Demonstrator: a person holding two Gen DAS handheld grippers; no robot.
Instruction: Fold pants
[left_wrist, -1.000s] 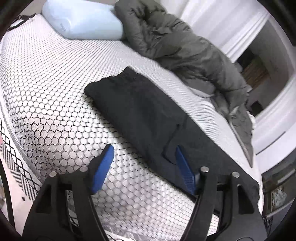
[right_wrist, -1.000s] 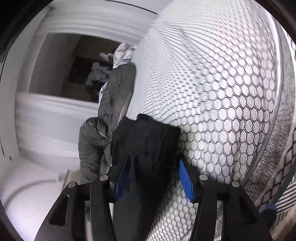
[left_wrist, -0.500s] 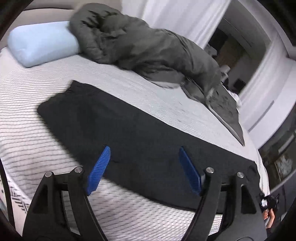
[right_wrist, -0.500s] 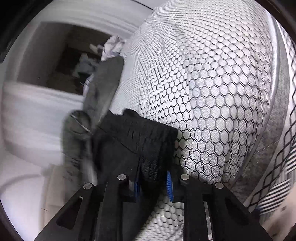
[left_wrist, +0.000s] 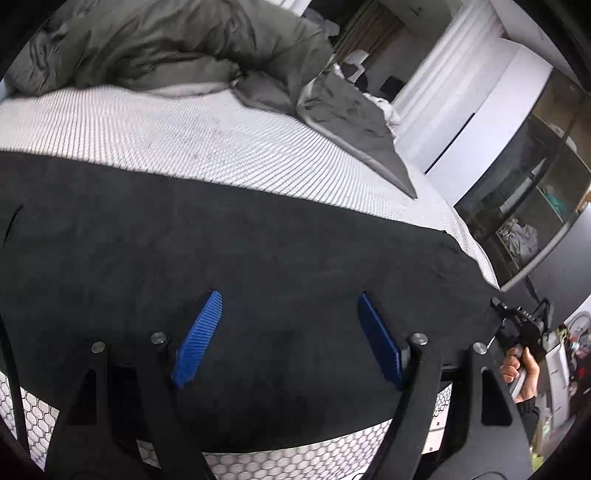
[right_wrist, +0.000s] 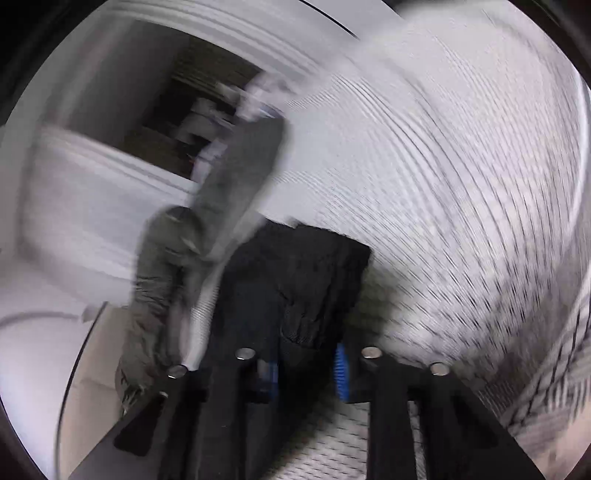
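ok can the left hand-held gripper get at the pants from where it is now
Probably yes: the left hand-held gripper hangs open right over the black pants lying flat on the mattress, with nothing between them.

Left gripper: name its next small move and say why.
Probably lower the left gripper a little and close it on the black pants. It is open above the flat cloth and holds nothing, while the right gripper is shut on the pants' end. Judging from that, a fold likely needs both ends held before the cloth is lifted off the mattress.
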